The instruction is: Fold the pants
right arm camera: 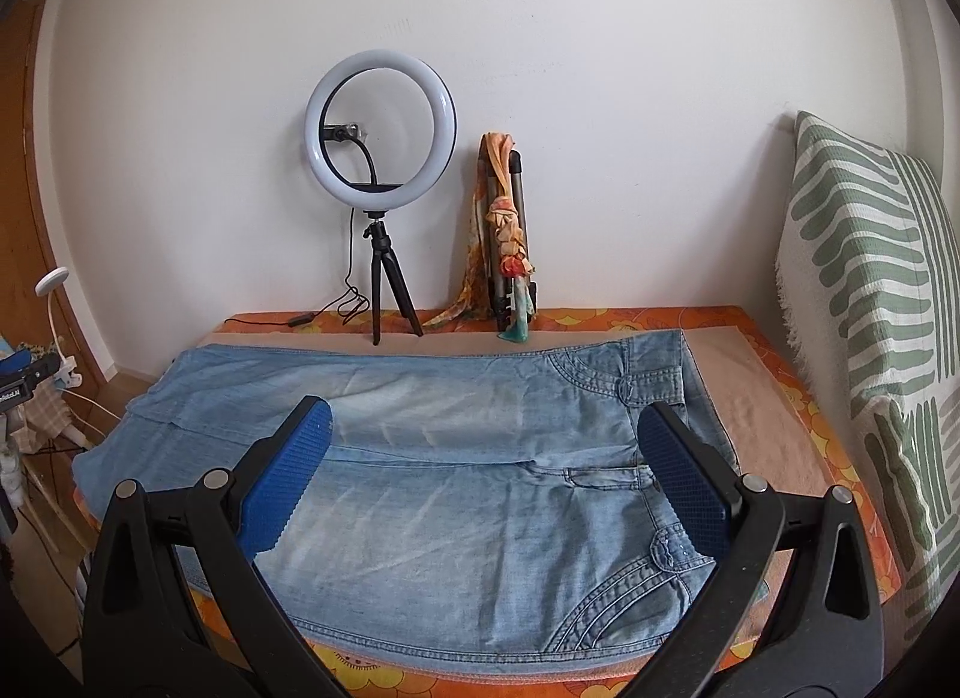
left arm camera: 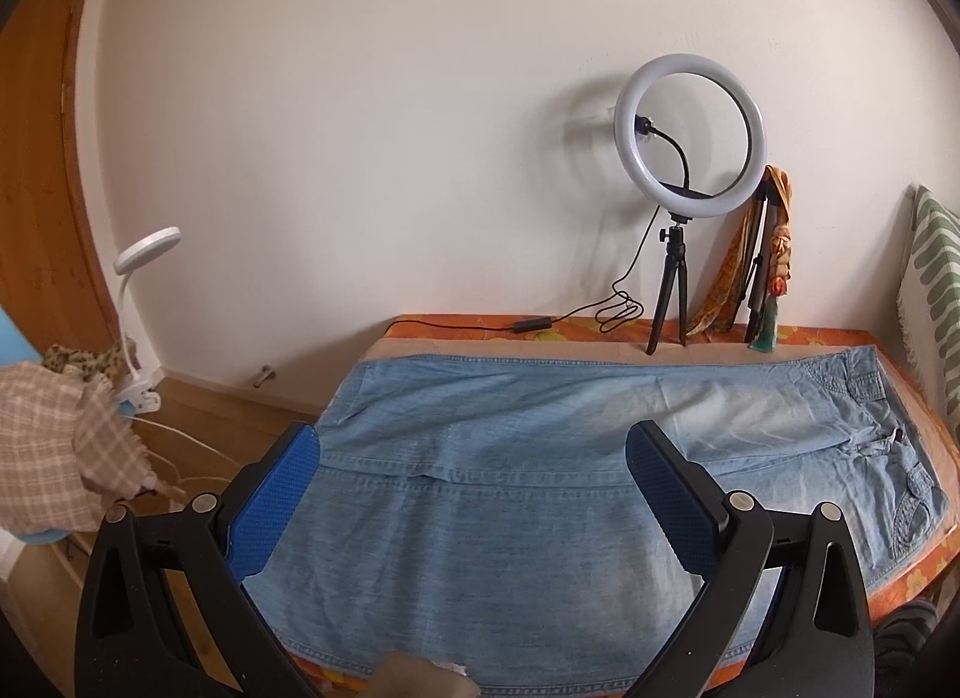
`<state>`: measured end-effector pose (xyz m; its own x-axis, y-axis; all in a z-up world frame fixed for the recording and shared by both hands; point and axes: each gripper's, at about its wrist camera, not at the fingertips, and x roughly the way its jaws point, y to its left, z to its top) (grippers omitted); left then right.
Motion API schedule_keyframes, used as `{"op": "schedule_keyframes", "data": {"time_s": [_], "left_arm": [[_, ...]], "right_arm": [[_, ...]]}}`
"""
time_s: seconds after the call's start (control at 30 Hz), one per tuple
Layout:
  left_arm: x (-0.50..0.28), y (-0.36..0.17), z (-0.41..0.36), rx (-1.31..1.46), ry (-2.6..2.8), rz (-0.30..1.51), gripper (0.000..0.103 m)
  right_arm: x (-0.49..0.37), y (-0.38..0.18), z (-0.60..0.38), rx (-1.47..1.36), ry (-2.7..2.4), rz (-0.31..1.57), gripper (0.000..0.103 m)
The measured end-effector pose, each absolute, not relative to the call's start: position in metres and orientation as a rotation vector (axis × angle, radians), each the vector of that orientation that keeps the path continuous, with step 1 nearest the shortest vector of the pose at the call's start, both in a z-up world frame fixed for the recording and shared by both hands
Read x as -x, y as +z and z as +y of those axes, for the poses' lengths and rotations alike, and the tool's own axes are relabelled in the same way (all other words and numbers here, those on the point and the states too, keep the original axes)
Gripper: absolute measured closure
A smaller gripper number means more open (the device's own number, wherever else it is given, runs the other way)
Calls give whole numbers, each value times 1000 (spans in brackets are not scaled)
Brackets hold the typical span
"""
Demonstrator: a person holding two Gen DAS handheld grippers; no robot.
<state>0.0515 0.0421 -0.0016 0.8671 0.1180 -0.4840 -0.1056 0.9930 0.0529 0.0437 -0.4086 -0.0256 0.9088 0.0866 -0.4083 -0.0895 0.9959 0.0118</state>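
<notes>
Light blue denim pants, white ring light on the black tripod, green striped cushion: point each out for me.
Light blue denim pants [right arm camera: 480, 398]: right wrist view, upper leg fabric.
White ring light on black tripod [right arm camera: 380, 128]: right wrist view, the ring's opening.
Green striped cushion [right arm camera: 864, 254]: right wrist view, front face.

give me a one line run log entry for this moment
stage: pre-grasp | pants: flat, unfolded on bed | left gripper: open, above legs | right gripper: open, above waist end

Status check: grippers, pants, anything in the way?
Left gripper open, right gripper open, both above the pants. Pants flat on the bed, unfolded, waist right. Ring light at far edge, off the denim.
</notes>
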Motion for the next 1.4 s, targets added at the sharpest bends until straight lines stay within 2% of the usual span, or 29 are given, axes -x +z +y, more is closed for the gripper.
{"op": "schedule_keyframes", "data": {"time_s": [0.63,0.8,1.27,1.4], "left_arm": [[-162,-54,136,84,83,691,2],[-200,-74,143,85,70,756,8],[-296,-116,142,64,66,845,8],[-322,-127,151,98,100,877,8]], "right_arm": [[-197,-20,-338,124,336,499,0],[-249,-44,-317,146,386,553,0],[-395,-148,-277,319,412,789,0],[-417,-168,-269,339,438,823,4]]}}
